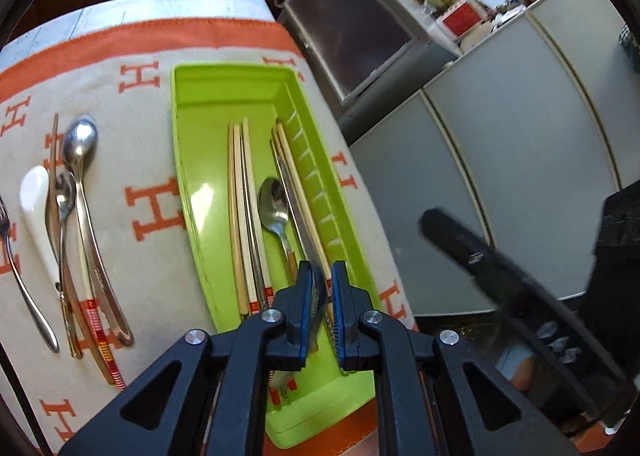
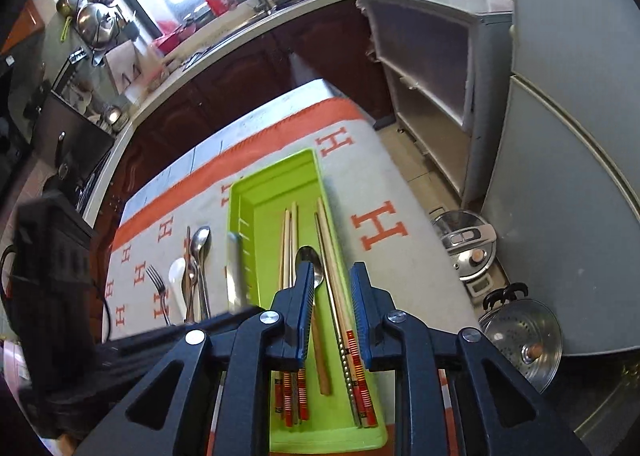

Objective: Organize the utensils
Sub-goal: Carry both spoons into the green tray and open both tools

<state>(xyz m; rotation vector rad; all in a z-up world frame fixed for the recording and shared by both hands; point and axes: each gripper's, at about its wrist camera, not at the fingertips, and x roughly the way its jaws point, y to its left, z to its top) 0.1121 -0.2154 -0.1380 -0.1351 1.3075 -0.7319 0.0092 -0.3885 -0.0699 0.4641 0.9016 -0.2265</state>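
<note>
Right, my right gripper (image 2: 331, 292) hangs slightly parted, empty, over the green tray (image 2: 276, 183). Left gripper (image 1: 322, 288) is nearly closed, gripping nothing. Tray holds chopsticks (image 2: 340, 296) and a spoon (image 2: 310, 260). More spoons (image 1: 80, 143) lie on the cloth (image 1: 152, 143) at 9 o'clock.

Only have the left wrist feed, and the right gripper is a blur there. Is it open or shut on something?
Observer: In the right wrist view the right gripper is open above the green tray, with nothing pinched between the pads.
Operator: My own fingers hide the tray's near end. What's there?
Observer: The red-striped chopstick ends lie flat inside the tray, none over the rim.
Operator: Anything on the floor past the table edge?
Observer: A pressure cooker and a steamer pot stand beside the table.
</note>
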